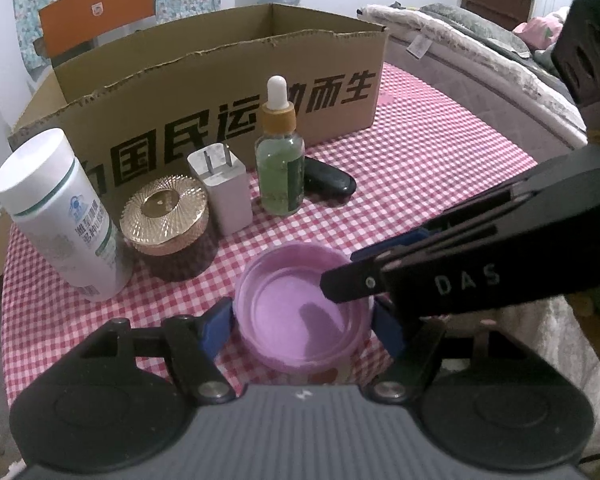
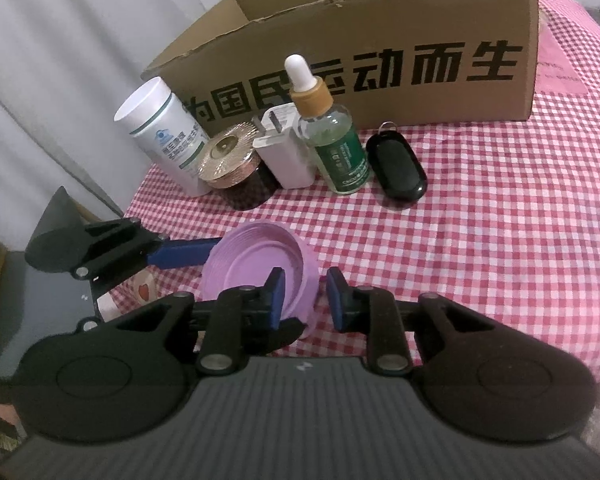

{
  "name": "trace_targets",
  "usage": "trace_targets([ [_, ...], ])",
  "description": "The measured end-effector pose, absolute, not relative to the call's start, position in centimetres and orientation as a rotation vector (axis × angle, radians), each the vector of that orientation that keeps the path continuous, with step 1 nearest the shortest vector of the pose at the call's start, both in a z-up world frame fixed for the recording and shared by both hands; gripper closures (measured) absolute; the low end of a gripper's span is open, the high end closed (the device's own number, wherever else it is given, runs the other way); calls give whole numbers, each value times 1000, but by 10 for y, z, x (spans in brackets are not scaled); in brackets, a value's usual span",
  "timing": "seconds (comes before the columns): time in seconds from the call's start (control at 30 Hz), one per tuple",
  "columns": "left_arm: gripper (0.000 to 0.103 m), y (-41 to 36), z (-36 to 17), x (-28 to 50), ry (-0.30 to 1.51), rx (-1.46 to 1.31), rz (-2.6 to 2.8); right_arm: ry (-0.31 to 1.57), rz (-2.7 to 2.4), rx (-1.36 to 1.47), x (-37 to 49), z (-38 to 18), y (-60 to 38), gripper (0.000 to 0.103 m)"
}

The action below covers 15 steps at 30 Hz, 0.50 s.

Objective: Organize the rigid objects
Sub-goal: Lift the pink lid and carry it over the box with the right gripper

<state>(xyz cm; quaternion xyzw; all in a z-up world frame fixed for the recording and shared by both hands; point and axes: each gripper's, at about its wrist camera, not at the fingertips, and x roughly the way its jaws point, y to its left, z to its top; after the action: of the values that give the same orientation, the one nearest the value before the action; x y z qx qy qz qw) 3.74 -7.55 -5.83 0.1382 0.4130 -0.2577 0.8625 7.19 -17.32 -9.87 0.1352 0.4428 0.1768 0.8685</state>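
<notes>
A pink plastic lid (image 1: pixel 300 308) lies open side up on the checked cloth. My left gripper (image 1: pixel 302 322) is shut on the pink lid, one blue pad on each side of its rim. In the right wrist view the pink lid (image 2: pixel 256 264) sits between both grippers. My right gripper (image 2: pixel 305 300) straddles the lid's near wall, one blue pad inside and one outside, with a gap around the wall. The right gripper (image 1: pixel 342 280) reaches in from the right in the left wrist view.
Behind the lid stand a white bottle (image 1: pixel 56 212), a gold-lidded jar (image 1: pixel 166 216), a white charger (image 1: pixel 220 188), a dropper bottle (image 1: pixel 280 152) and a black key fob (image 1: pixel 328 180). An open cardboard box (image 1: pixel 220 80) stands behind them. A bed (image 1: pixel 480 52) lies at the right.
</notes>
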Motion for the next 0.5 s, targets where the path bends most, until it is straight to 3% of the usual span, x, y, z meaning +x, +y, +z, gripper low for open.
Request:
trace_targets([
  [0.5,27,-76,-57,38,870,278,-526,915,365,280,72,-99,-170,89],
])
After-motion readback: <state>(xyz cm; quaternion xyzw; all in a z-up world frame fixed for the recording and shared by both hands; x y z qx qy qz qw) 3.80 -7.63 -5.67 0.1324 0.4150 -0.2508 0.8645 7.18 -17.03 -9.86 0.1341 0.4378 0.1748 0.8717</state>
